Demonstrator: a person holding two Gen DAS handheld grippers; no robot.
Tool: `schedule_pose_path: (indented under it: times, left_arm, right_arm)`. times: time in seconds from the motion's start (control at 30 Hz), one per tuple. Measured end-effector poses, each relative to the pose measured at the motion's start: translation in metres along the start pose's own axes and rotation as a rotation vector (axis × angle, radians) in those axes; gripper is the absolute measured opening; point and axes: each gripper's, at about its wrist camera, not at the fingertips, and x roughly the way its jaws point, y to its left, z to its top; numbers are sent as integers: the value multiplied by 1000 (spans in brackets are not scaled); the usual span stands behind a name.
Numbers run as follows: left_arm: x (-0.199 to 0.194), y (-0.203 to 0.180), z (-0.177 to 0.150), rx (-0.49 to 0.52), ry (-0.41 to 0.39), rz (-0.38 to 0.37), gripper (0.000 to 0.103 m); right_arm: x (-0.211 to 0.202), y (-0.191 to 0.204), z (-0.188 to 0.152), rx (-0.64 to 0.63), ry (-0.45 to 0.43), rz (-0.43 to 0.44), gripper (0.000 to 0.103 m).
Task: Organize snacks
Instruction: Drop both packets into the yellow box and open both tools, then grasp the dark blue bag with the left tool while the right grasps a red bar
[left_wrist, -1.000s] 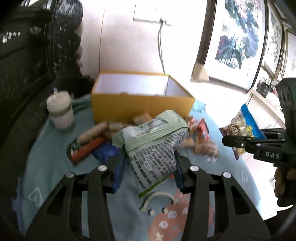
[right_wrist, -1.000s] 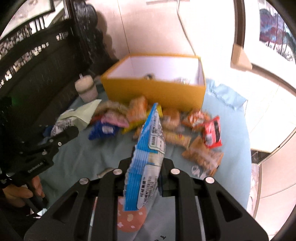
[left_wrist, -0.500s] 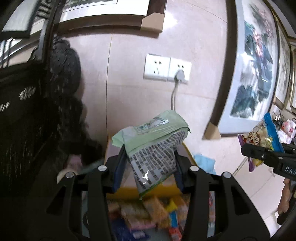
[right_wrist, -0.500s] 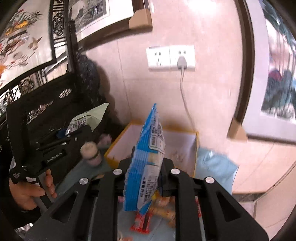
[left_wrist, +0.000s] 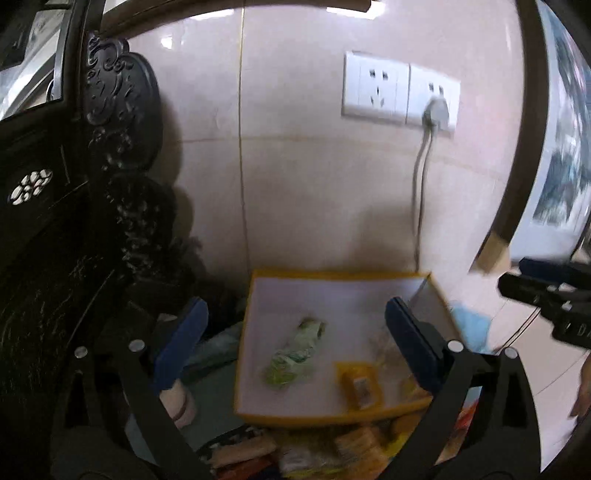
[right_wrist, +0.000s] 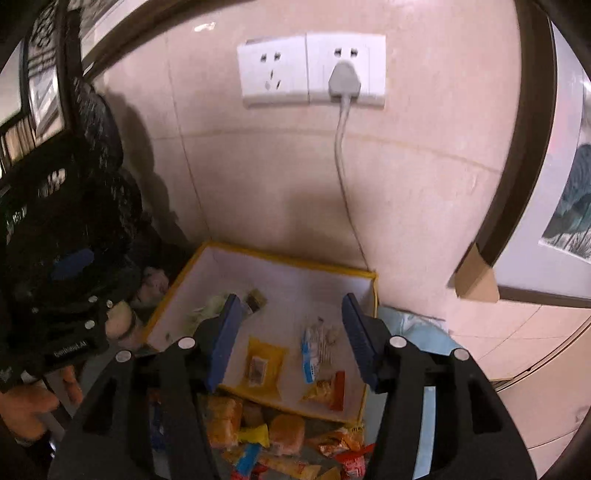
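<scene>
**Both packets lie in the box**

The left gripper (left_wrist: 295, 325) and right gripper (right_wrist: 291, 325) hang over the yellow box (right_wrist: 280, 258) at lower centre, jaws opening, nothing between them. The green packet (left_wrist: 291, 354) and blue packet (right_wrist: 314, 347) lie inside.

Both grippers, low over the table cloth a second ago, are now up over the yellow box (right_wrist: 364, 275) at the wall. The left gripper (left_wrist: 295, 325) no longer grips the green packet (left_wrist: 291, 354); its jaws are opening with nothing between them, and the packet lies on the box floor toward its left wall. The right gripper (right_wrist: 291, 332) has let go of the blue-and-white packet (right_wrist: 317, 347); its jaws are opening too, empty, and that packet lies in the box toward the right wall.
</scene>
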Motion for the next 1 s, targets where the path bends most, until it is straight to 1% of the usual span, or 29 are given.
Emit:
schedule_pose_path:
  times: [0.03, 0.1, 0.2, 0.27, 0.3, 0.33, 0.37, 0.4, 0.43, 0.5, 0.57, 0.6, 0.7, 0.73, 0.83, 1.0]
  left_arm:
    - [1, 3, -11, 3, 17, 4, 99]
    - [3, 12, -32, -30, 58, 7, 98]
    - [-6, 21, -57, -87, 69, 12, 98]
    - [-15, 28, -83, -118, 78, 11, 98]
    - [-19, 29, -102, -117, 94, 5, 98]
    - [-20, 30, -117, -112, 106, 7, 98]
    - [-20, 29, -129, -104, 122, 11, 98]
    - [-19, 28, -148, -91, 155, 16, 98]
    - [-19, 28, -162, -84, 177, 17, 98]
    - [-18, 26, -191, -59, 231, 17, 98]
    - [-16, 22, -209, -29, 262, 17, 98]
    - [-16, 18, -219, -10, 269, 5, 98]
    - [-11, 9, -236, 44, 289, -6, 98]
    - [-8, 7, -239, 48, 293, -10, 98]
    - [-2, 3, -243, 41, 296, -12, 98]
    - [15, 1, -240, 20, 311, -16, 99]
  right_arm:
    - [4, 0, -8, -1, 15, 4, 57]
    - [9, 1, -31, 4, 48, 4, 57]
    - [7, 6, -60, 17, 71, 25, 57]
    - [4, 11, -87, 26, 94, 44, 57]
    - [3, 13, -99, 29, 106, 50, 57]
    - [4, 16, -119, 32, 132, 53, 57]
    - [5, 19, -132, 33, 150, 56, 57]
    - [6, 22, -146, 37, 168, 59, 57]
    - [10, 26, -167, 44, 197, 63, 57]
    - [15, 32, -194, 58, 244, 67, 57]
    - [24, 37, -222, 78, 299, 66, 57]
    - [27, 41, -232, 83, 319, 69, 57]
    - [35, 53, -253, 67, 358, 68, 57]
    - [38, 58, -258, 63, 370, 67, 57]
    - [45, 65, -263, 58, 383, 66, 57]
    - [57, 77, -258, 48, 396, 62, 57]
